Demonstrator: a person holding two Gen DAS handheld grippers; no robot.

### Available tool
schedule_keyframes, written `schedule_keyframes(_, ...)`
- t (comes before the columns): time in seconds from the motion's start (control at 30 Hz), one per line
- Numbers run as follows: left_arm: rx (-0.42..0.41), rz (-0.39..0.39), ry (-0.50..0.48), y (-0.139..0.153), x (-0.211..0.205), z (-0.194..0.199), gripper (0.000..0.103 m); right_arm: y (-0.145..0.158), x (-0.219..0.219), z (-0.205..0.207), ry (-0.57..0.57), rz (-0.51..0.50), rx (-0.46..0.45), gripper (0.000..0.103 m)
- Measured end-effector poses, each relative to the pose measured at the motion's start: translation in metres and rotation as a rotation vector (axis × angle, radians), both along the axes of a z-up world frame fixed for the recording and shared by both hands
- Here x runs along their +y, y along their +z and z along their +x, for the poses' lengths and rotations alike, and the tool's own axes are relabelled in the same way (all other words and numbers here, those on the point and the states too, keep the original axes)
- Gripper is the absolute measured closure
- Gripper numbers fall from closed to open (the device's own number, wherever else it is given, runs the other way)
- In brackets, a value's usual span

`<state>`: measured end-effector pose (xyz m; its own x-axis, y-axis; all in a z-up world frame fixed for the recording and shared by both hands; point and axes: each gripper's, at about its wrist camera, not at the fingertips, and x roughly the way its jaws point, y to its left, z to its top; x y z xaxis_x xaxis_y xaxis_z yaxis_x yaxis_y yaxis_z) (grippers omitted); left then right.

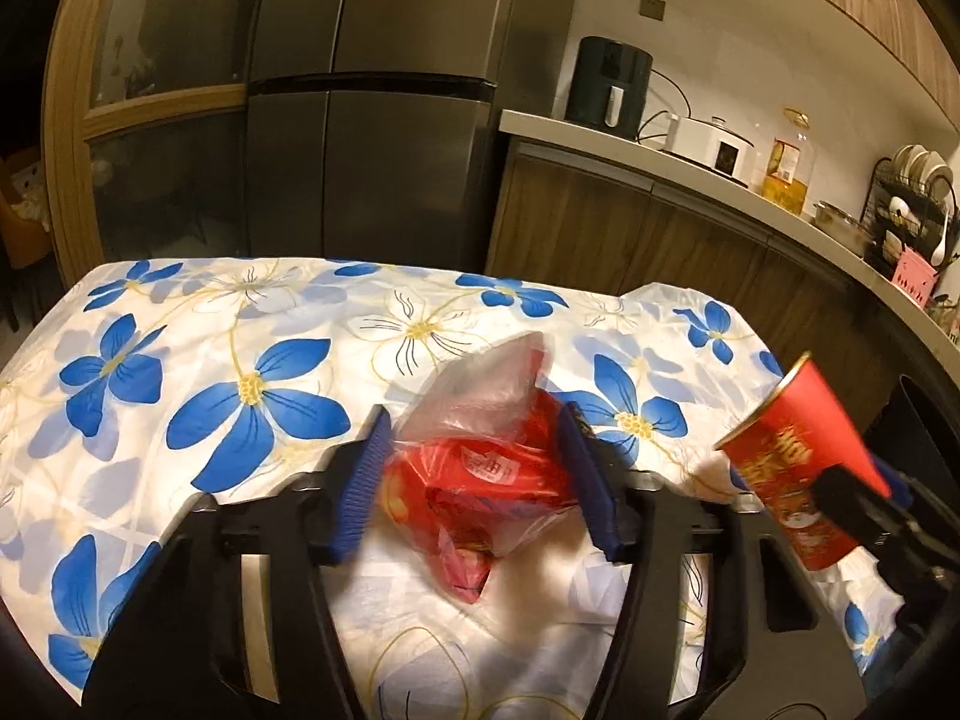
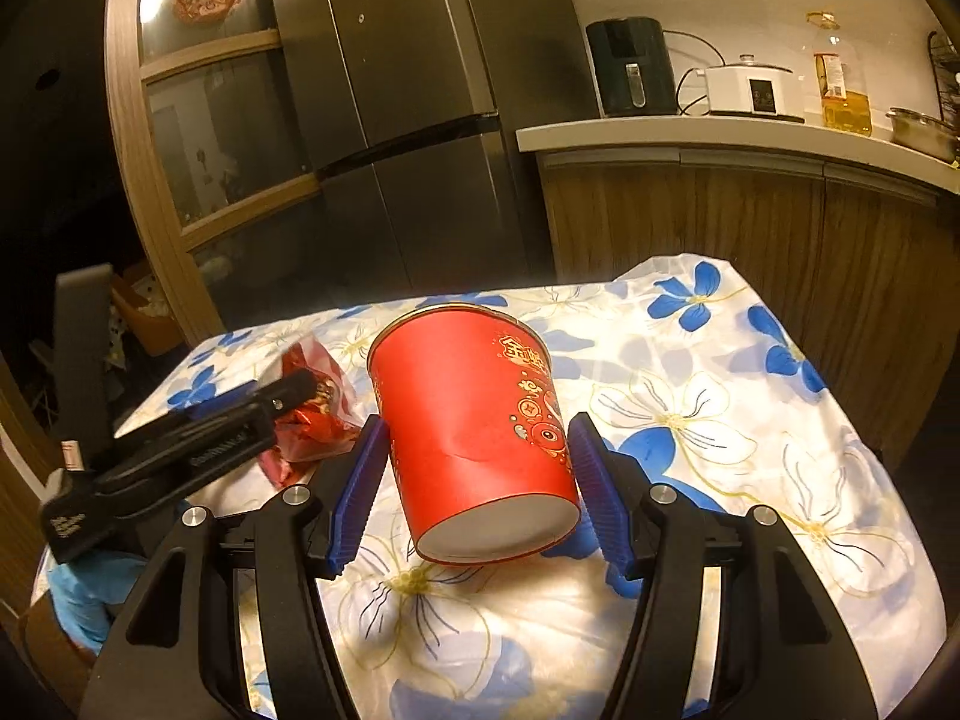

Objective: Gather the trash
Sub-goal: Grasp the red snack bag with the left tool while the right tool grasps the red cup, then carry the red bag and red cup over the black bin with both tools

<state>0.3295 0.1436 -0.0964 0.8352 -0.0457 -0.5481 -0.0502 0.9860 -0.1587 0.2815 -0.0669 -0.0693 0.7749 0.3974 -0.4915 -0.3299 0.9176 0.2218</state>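
i've got the left gripper (image 1: 474,468) clamped on the bag (image 1: 480,456), the right gripper (image 2: 477,480) squeezing the cup (image 2: 474,438), both lifted above the table (image 2: 720,420) for binning.

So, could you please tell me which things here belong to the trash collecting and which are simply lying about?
Part of the job:
- red paper cup, between the right gripper pads
- plastic bag of red wrappers, between the left gripper pads

Just lying about:
- air fryer
- white cooker
- oil bottle
- dish rack
- fridge

Black-framed tongs (image 2: 477,480) with ribbed blue pads (image 2: 360,492) and silver screws.
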Motion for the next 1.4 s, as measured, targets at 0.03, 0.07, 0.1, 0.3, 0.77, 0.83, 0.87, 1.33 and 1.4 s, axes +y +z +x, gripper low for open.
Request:
schedule_keyframes(0.03, 0.001, -0.001, 0.003, 0.000, 0.000, -0.001, 0.060, 0.002, 0.000, -0.003, 0.000, 0.001, -0.004, 0.042)
schedule_keyframes(0.07, -0.001, -0.003, 0.001, 0.000, 0.001, -0.001, 0.063, 0.004, -0.001, -0.005, 0.000, 0.003, -0.010, 0.042)
schedule_keyframes(0.1, -0.004, -0.003, 0.002, 0.001, 0.002, -0.003, 0.063, 0.007, -0.002, -0.009, 0.000, 0.004, -0.018, 0.042)
schedule_keyframes(0.3, -0.039, 0.020, 0.007, 0.008, -0.005, -0.018, 0.074, 0.020, -0.013, -0.024, -0.005, 0.004, -0.049, 0.042)
schedule_keyframes(0.77, -0.103, -0.027, 0.000, 0.040, -0.039, -0.073, 0.080, 0.043, -0.062, -0.064, -0.052, 0.038, -0.094, 0.042)
schedule_keyframes(0.83, -0.122, -0.020, -0.016, 0.049, -0.053, -0.081, 0.080, 0.047, -0.070, -0.071, -0.059, 0.045, -0.106, 0.042)
schedule_keyframes(0.87, -0.128, -0.019, -0.024, 0.053, -0.059, -0.084, 0.080, 0.049, -0.073, -0.074, -0.064, 0.048, -0.112, 0.042)
schedule_keyframes(1.33, -0.177, 0.018, -0.169, 0.088, -0.163, -0.106, 0.080, 0.070, -0.152, -0.113, -0.199, 0.111, -0.181, 0.042)
schedule_keyframes(1.4, -0.181, 0.017, -0.200, 0.091, -0.181, -0.107, 0.080, 0.072, -0.166, -0.118, -0.226, 0.119, -0.187, 0.042)
